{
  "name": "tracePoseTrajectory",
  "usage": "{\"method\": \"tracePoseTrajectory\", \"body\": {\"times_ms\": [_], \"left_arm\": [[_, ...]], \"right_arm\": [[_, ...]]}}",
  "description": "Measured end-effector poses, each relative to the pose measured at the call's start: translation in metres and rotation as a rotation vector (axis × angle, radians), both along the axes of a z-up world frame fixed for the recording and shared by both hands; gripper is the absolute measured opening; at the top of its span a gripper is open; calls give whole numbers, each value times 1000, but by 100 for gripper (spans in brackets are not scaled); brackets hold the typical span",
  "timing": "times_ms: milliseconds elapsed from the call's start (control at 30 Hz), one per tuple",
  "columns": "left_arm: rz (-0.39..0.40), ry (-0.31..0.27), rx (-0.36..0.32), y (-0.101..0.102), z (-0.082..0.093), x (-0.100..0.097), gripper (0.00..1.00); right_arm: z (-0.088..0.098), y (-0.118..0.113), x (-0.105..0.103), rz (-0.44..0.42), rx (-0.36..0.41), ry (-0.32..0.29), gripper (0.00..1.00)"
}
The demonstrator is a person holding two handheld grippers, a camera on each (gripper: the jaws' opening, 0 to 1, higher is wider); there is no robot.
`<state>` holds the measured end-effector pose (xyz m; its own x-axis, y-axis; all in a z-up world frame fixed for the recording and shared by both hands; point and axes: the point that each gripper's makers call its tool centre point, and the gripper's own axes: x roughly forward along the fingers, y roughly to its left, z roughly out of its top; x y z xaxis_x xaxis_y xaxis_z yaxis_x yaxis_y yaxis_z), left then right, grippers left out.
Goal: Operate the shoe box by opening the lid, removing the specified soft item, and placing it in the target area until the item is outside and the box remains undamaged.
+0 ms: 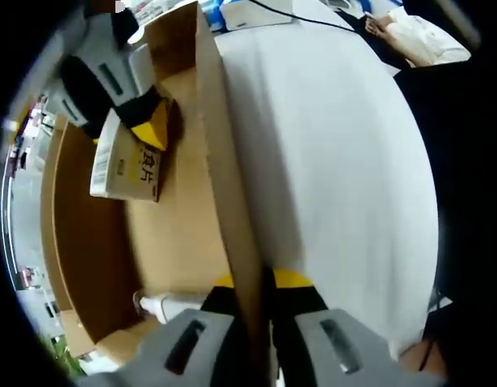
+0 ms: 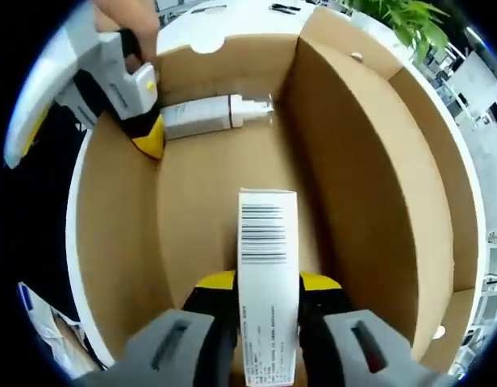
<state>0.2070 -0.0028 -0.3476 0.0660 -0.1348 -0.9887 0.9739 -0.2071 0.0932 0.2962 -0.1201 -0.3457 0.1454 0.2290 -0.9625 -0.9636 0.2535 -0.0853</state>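
The shoe box (image 2: 377, 201) sits open on a white tabletop (image 1: 337, 161), plain brown cardboard with smooth walls. The left hand-held gripper (image 1: 252, 322) is clamped on the box's upright side wall (image 1: 224, 161), one jaw inside and one outside. The right hand-held gripper (image 2: 269, 322) reaches into the box and is closed around a small white carton (image 2: 267, 266) printed with a barcode. A white tube-shaped bottle (image 2: 208, 115) lies on the box floor by the far wall, just beside the left gripper's yellow-tipped jaw.
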Motion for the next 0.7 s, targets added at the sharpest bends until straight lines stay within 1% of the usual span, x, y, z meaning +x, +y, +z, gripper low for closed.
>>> {"method": "tracePoseTrajectory", "body": {"times_ms": [67, 100, 433, 500, 700], "left_arm": [[0, -1, 1, 0, 0, 0, 4], [0, -1, 1, 0, 0, 0, 4], [1, 1, 0, 0, 0, 0, 4], [0, 0, 1, 0, -1, 0, 4], [-1, -1, 1, 0, -1, 0, 4]], "right_arm": [[-3, -2, 0, 4, -16, -1, 23], [-1, -1, 0, 7, -10, 3, 23], [-2, 1, -2, 12, -42, 24, 23], [-3, 1, -2, -12, -50, 45, 23], [-3, 0, -3, -21, -24, 50, 23]]}}
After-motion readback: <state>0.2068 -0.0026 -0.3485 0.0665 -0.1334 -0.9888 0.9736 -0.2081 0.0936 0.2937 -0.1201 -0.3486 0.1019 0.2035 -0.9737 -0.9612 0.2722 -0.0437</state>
